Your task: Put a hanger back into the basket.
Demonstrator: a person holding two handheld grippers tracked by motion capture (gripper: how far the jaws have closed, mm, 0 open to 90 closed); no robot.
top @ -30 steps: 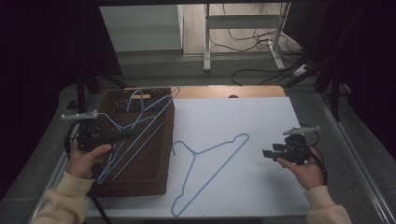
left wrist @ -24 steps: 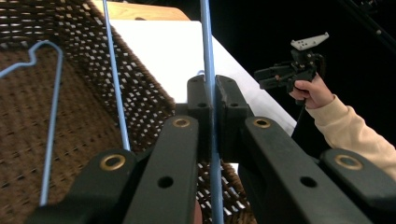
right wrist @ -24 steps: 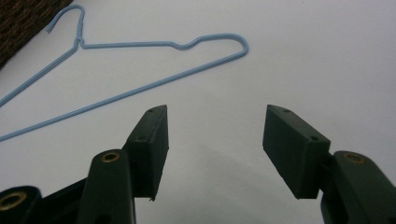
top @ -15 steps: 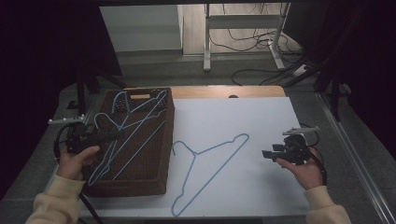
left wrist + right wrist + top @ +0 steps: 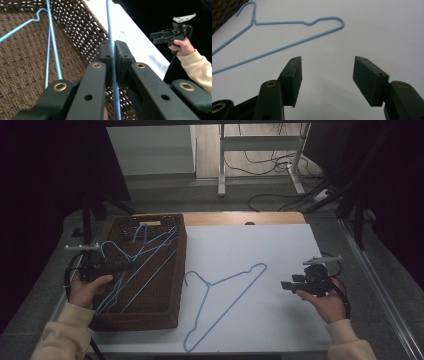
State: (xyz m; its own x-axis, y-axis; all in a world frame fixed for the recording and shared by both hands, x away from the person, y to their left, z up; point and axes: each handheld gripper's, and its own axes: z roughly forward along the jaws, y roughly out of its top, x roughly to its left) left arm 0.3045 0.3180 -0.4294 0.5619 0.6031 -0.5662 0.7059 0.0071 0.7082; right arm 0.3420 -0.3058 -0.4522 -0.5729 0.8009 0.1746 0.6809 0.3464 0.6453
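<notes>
Left tongs clamp a blue hanger over the basket; right tongs wide, empty. Mid-transfer. Next: carry it to the tabletop.

High view: fixed above person's side, facing forward and down over whole table. Left gripper view: close along own jaws, over wicker basket. Right gripper view: close, low over white sheet. High and right gripper views share blue wire hanger on sheet.

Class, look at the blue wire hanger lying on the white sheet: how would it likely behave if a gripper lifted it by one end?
The hanger looks thin, so probably light and a little springy. Gripped off-centre, it would likely swing or tilt. Its smooth wire may slip between flat fingers.
</notes>
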